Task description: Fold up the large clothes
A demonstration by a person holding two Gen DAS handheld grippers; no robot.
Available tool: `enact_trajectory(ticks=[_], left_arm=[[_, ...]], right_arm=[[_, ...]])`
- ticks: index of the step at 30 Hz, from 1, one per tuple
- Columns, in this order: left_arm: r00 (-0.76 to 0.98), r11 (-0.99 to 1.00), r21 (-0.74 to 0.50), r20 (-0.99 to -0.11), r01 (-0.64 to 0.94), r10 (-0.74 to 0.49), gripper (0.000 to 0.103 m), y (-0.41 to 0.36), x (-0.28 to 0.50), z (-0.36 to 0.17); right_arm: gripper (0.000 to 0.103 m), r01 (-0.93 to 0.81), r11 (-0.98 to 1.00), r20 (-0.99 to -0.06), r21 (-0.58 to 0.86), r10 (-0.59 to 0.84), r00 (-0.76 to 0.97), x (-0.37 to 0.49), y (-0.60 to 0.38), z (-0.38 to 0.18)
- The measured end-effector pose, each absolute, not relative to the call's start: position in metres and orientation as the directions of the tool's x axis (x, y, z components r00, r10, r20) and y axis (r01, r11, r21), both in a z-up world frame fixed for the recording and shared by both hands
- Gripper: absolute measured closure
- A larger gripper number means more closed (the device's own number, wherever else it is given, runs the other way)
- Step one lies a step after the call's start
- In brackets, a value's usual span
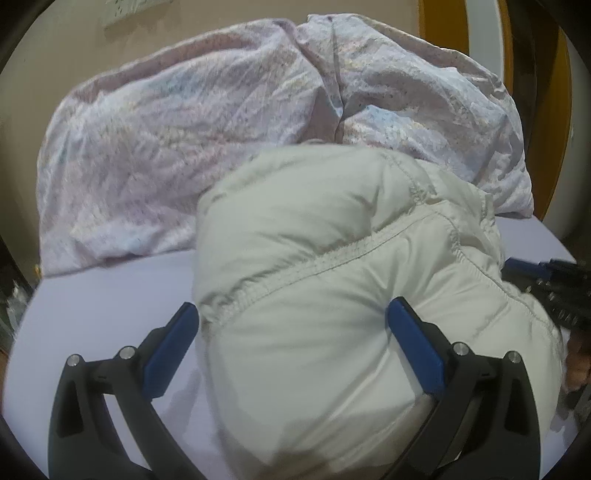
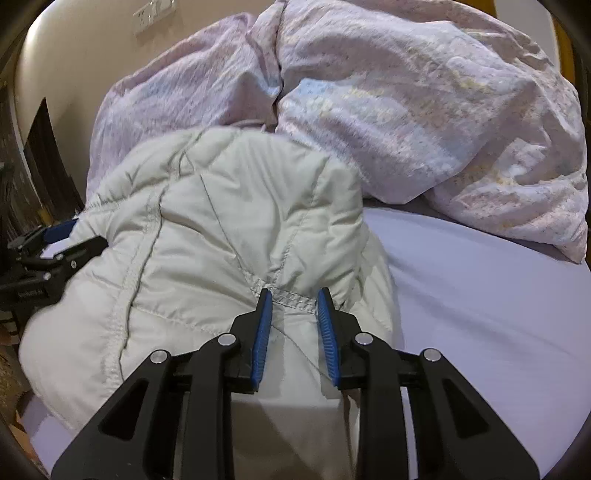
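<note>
A pale grey-white puffy quilted jacket (image 1: 332,280) lies bundled on a lavender bed sheet (image 1: 110,314). My left gripper (image 1: 291,314) is wide open, its blue pads either side of the jacket's near bulge, the right pad pressed against the fabric. In the right wrist view the same jacket (image 2: 207,229) fills the middle. My right gripper (image 2: 293,299) has its jaws narrowly apart around a stitched seam of the jacket, with fabric between the pads. The left gripper shows at the left edge of the right wrist view (image 2: 48,243).
A crumpled pink-lilac duvet (image 1: 221,122) is heaped behind the jacket, also in the right wrist view (image 2: 424,110). A beige wall with a socket plate (image 2: 151,14) stands behind. Bare sheet (image 2: 480,314) lies right of the jacket. The right gripper shows at the right edge of the left wrist view (image 1: 550,288).
</note>
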State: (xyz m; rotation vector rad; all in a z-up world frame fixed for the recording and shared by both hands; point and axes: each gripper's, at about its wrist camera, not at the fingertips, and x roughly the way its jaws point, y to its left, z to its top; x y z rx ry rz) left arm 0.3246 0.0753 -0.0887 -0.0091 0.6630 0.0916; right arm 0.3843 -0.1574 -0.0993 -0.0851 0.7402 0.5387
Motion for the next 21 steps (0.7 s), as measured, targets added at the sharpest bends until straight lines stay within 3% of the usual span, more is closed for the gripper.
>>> enact_trajectory(ticks=[13,14,15,16,17,21], left_arm=[[0.791,0.992,-0.040,-0.608,-0.118,0.069,0.002,0.080,0.319,-0.093],[0.792,0.991,-0.047,-0.607,-0.125,0.071,0.002,0.080,0.315,-0.091],[0.794,0.990,-0.050,-0.604,-0.132,0.075,0.002,0.080,0.309,-0.087],[0.796,0.989,-0.050,-0.601,-0.137,0.080,0.002,0.079,0.304,-0.085],[0.798,0.989,-0.049,-0.597,-0.139,0.083,0.002,0.079,0.298,-0.082],[0.807,0.986,-0.077,-0.586,-0.148,0.076,0.002,0.078,0.266,-0.070]], right_arm=[[0.074,-0.462,0.864,-0.646,0.200,0.471,0.601,0.386,-0.164,-0.108],[0.071,-0.450,0.869,-0.646,0.204,0.465,0.605,0.382,-0.166,-0.104],[0.056,-0.439,0.875,-0.646,0.205,0.458,0.611,0.377,-0.168,-0.101],[0.033,-0.419,0.887,-0.650,0.193,0.436,0.623,0.374,-0.171,-0.097],[0.027,-0.402,0.897,-0.650,0.181,0.416,0.636,0.368,-0.173,-0.092],[0.023,-0.398,0.893,-0.632,0.212,0.436,0.641,0.344,-0.185,-0.081]])
